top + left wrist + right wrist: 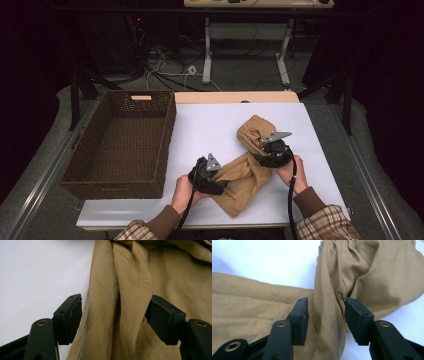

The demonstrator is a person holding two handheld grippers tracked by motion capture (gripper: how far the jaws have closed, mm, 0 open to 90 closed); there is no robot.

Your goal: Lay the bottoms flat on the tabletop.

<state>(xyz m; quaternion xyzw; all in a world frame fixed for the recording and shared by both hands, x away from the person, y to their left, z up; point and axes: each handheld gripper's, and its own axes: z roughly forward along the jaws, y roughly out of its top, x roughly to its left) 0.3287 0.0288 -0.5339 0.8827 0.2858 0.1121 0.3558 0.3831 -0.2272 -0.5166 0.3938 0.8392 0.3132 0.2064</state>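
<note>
A tan cloth garment (pixel 245 176) lies crumpled on the white tabletop (pixel 200 130), bunched into a lump at its far end. My left gripper (pixel 221 188) rests at the garment's near left edge. Its jaws are open, with a long fold of the tan cloth (pixel 125 290) running between them, and the pads do not squeeze it. My right gripper (pixel 261 158) sits at the narrow middle of the garment, just below the lump. Its jaws stand apart around a raised ridge of cloth (pixel 329 302), which lies loose between the pads.
A dark brown wicker basket (pixel 169 145) stands at the table's left side with nothing in it. Bare white tabletop lies between the basket and the garment and to the right of it. Beyond the table are desk legs and cables on the floor.
</note>
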